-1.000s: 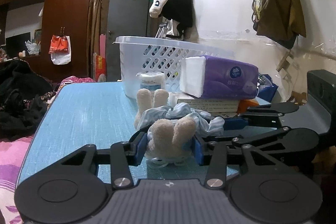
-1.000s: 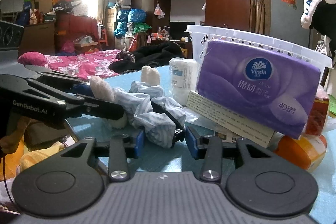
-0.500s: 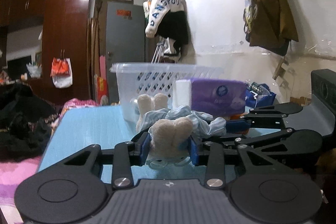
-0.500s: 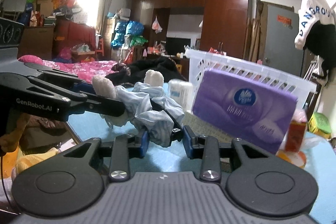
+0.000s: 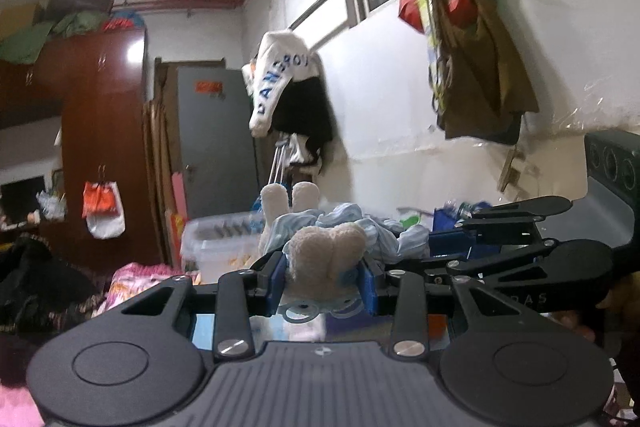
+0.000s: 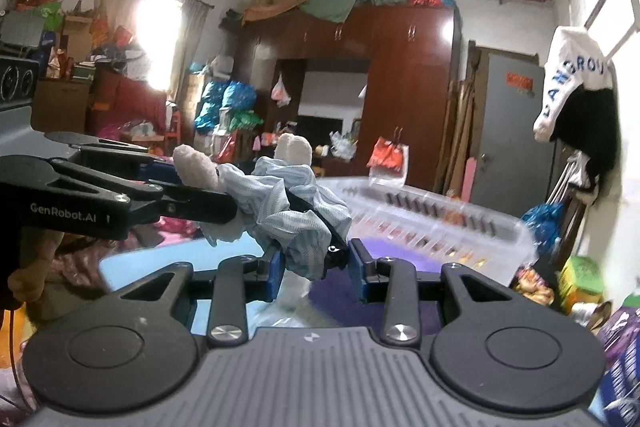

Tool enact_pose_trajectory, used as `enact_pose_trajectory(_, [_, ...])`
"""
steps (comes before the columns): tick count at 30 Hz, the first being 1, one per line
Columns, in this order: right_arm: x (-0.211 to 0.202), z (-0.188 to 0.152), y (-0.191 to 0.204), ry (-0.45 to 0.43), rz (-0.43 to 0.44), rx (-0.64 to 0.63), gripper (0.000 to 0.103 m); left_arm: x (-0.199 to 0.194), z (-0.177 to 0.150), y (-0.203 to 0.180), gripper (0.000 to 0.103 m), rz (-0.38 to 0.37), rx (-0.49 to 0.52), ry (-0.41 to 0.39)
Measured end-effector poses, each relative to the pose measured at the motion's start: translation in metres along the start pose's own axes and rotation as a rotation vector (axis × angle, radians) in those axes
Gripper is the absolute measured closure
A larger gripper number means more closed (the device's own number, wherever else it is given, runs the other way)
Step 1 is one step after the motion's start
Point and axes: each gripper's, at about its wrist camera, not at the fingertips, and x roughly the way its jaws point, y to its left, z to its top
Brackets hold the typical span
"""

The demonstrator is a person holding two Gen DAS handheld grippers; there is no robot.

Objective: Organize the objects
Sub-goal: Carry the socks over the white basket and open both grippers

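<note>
While both pairs of blue pads press on it, the cream plush toy in pale blue striped cloth [image 5: 326, 259] hangs mid-frame: the left hand-held gripper [image 5: 325, 279] clamps its furry end, the right hand-held gripper [image 6: 316, 263] pinches its cloth. Behind, lower right, the white slotted plastic basket [image 6: 460, 227] stands.

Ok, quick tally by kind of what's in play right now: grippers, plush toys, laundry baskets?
Grippers: 2, the left gripper and the right gripper, both clamped on the toy
Cream plush toy in pale blue striped cloth: 1
White slatted plastic basket: 1
Total: 4
</note>
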Motion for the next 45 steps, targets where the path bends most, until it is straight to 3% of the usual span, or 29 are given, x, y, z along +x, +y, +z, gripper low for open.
enact_pose_trajectory(5, [0.017,0.026,-0.025,0.000,-0.027,-0.005,0.066,0.028,0.033,0.004,0.061,-0.016,0.029,-0.026])
enact_pose_trajectory(13, [0.077,0.045,-0.072,0.073,-0.090,-0.036,0.066,0.110,0.070,0.025,0.061,-0.043,0.058,0.032])
enact_pose_trajectory(23, [0.139,0.018,-0.116,0.230,-0.072,0.030,0.066,0.204,0.064,0.063,0.062,-0.072,-0.021,0.183])
enact_pose_trajectory(29, [0.152,0.001,-0.117,0.302,-0.075,0.026,0.066,0.229,0.045,0.071,0.062,-0.062,-0.036,0.261])
enact_pose_trajectory(36, [0.154,0.001,-0.125,0.324,-0.065,0.054,0.065,0.235,0.039,0.072,0.061,-0.053,-0.044,0.280])
enact_pose_trajectory(37, [0.153,0.003,-0.126,0.321,-0.070,0.056,0.057,0.234,0.040,0.071,0.057,-0.046,-0.040,0.272])
enact_pose_trajectory(38, [0.152,0.005,-0.126,0.316,-0.081,0.052,0.039,0.232,0.041,0.070,0.055,-0.027,-0.029,0.252])
enact_pose_trajectory(39, [0.149,0.006,-0.126,0.300,-0.105,0.044,0.027,0.232,0.043,0.069,0.043,-0.006,-0.017,0.235])
enact_pose_trajectory(40, [0.144,0.008,-0.125,0.270,-0.140,0.030,0.007,0.228,0.044,0.069,0.032,0.025,-0.011,0.220])
enact_pose_trajectory(41, [0.138,0.009,-0.124,0.245,-0.172,0.016,0.001,0.225,0.045,0.069,0.015,0.037,-0.015,0.210])
enact_pose_trajectory(43, [0.123,0.009,-0.122,0.222,-0.204,0.015,0.000,0.210,0.046,0.072,0.011,0.024,-0.039,0.178])
enact_pose_trajectory(45, [0.099,0.008,-0.123,0.192,-0.183,0.056,0.000,0.190,0.047,0.075,0.011,0.011,-0.069,0.138])
